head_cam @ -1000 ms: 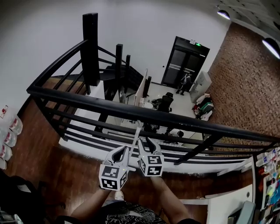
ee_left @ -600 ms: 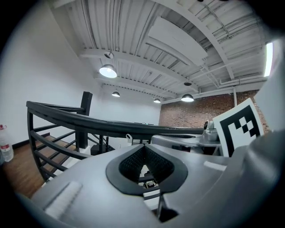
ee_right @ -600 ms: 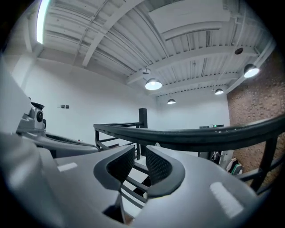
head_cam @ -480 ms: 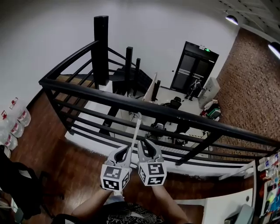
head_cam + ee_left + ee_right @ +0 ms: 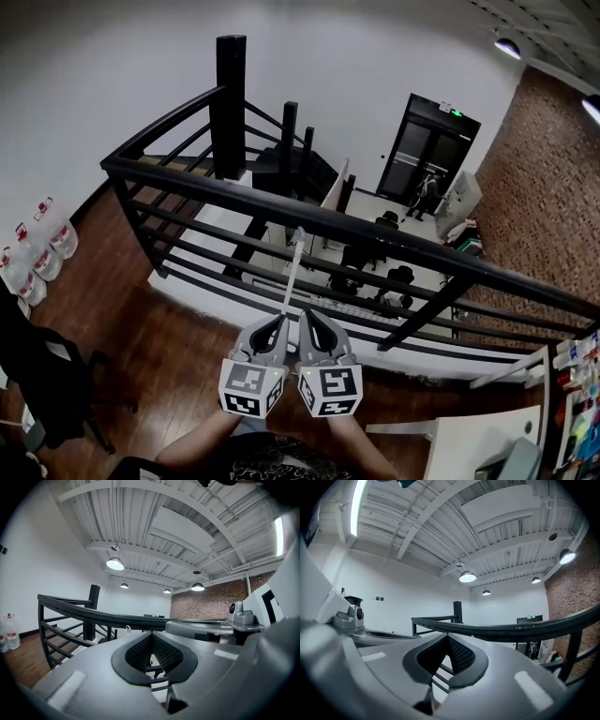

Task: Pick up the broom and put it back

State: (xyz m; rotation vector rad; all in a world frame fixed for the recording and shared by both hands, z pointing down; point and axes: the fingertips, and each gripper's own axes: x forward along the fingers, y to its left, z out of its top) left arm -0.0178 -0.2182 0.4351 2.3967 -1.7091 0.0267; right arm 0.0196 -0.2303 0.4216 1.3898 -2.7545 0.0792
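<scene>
Pointing at the railing point(image 5: 309, 217), the left gripper point(image 5: 278, 325) and the right gripper point(image 5: 307, 319) sit side by side, almost touching, on the near side of the rail above the wooden floor point(image 5: 169, 347). Each gripper view shows its jaws pressed together, mesh pads meeting, with only railing bars and the room behind them. Neither gripper holds anything.

A thin pale stick point(image 5: 293, 267) rises from just ahead of the two jaw tips. It slants up across the lower bars, and its top reaches the top rail. I take it for the broom's handle. The brush end is hidden below the grippers in the head view, so the pictures cannot confirm this.

On that reading, the broom stands propped against the railing and free of both grippers. I cannot tell whether this is its proper resting place. If it is, the putting back looks done and the grippers only need to come away. If it is not, the whole job remains: open one pair of jaws, close them round the handle, lift the broom and carry it to its place. Closed jaws so near the handle could nudge it and tip it along the rail.
</scene>
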